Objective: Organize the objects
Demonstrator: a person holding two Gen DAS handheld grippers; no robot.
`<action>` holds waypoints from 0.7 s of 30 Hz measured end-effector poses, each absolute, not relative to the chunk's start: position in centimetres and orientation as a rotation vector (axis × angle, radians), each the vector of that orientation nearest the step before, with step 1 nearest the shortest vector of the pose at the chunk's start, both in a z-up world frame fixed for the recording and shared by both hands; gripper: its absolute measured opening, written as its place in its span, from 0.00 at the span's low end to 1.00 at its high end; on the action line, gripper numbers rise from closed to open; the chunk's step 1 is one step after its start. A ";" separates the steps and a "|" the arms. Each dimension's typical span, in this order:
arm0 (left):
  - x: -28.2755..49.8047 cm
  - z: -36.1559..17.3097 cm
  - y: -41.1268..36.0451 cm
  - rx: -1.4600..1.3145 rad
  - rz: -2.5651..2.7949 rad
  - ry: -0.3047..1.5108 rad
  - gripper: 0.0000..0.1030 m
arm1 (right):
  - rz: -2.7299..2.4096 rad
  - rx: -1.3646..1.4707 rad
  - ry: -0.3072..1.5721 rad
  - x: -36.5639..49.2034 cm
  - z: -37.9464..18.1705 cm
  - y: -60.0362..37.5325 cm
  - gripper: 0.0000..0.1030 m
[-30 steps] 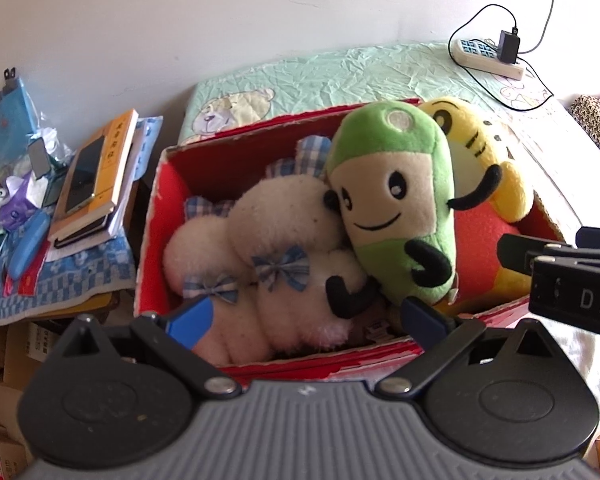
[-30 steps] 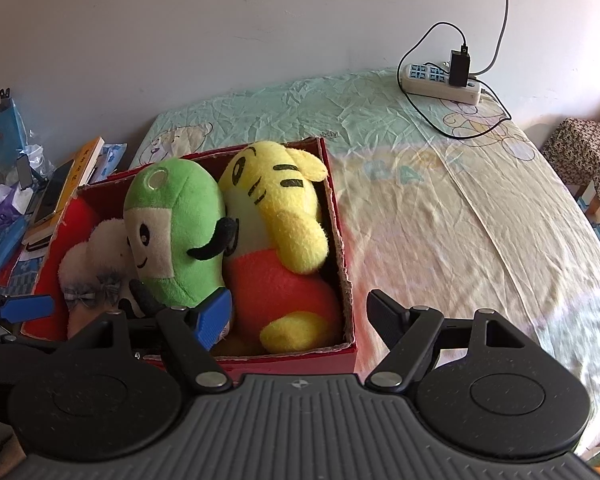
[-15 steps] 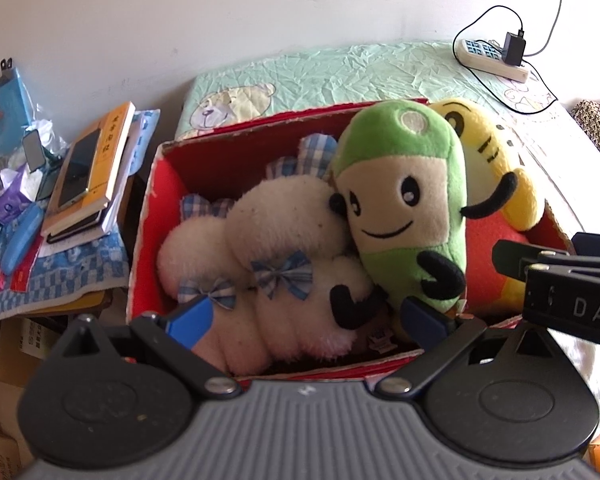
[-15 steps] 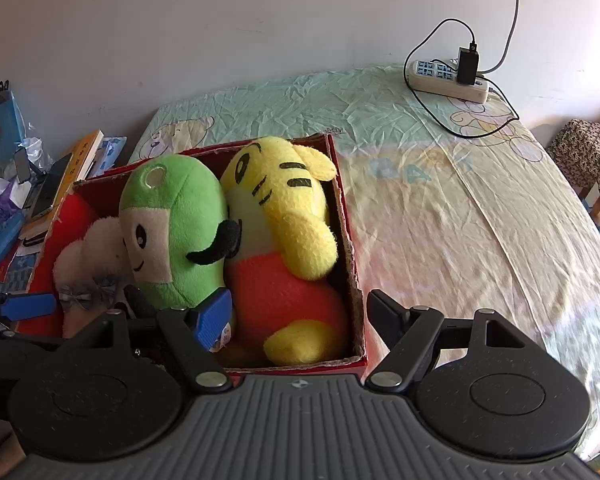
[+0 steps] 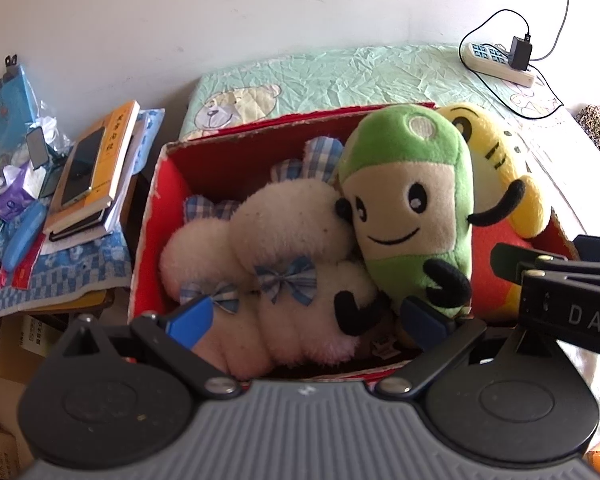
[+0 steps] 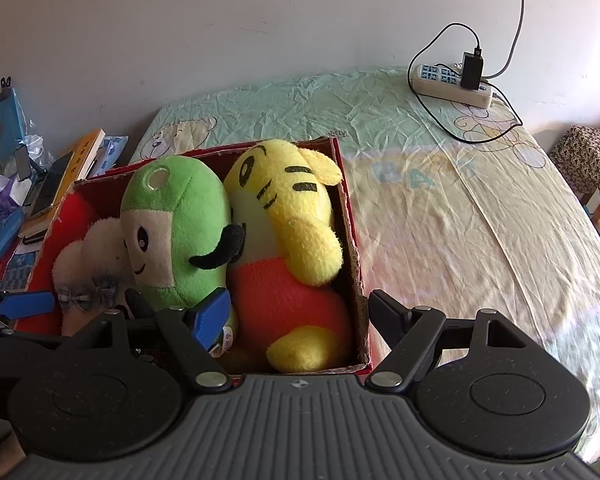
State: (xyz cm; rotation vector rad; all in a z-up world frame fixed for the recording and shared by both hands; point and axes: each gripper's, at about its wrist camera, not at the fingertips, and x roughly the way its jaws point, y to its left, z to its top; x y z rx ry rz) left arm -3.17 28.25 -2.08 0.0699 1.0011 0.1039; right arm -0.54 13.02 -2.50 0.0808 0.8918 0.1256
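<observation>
home bedroom, bed (image 6: 440,208), plush toys (image 6: 284,216)

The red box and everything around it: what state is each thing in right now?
Red box: open, no lid, packed full.
Green plush: leaning in the box, between the others.
Yellow plush: leaning in the box at its right wall.
White plush: lying in the box.
Power strip: one black adapter plugged in.
Left gripper: open, empty.
Right gripper: open, empty.
</observation>
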 end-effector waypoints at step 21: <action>-4.0 -2.3 27.9 0.052 0.116 1.009 0.98 | 0.140 0.036 0.878 -1.0 -2.1 13.3 0.77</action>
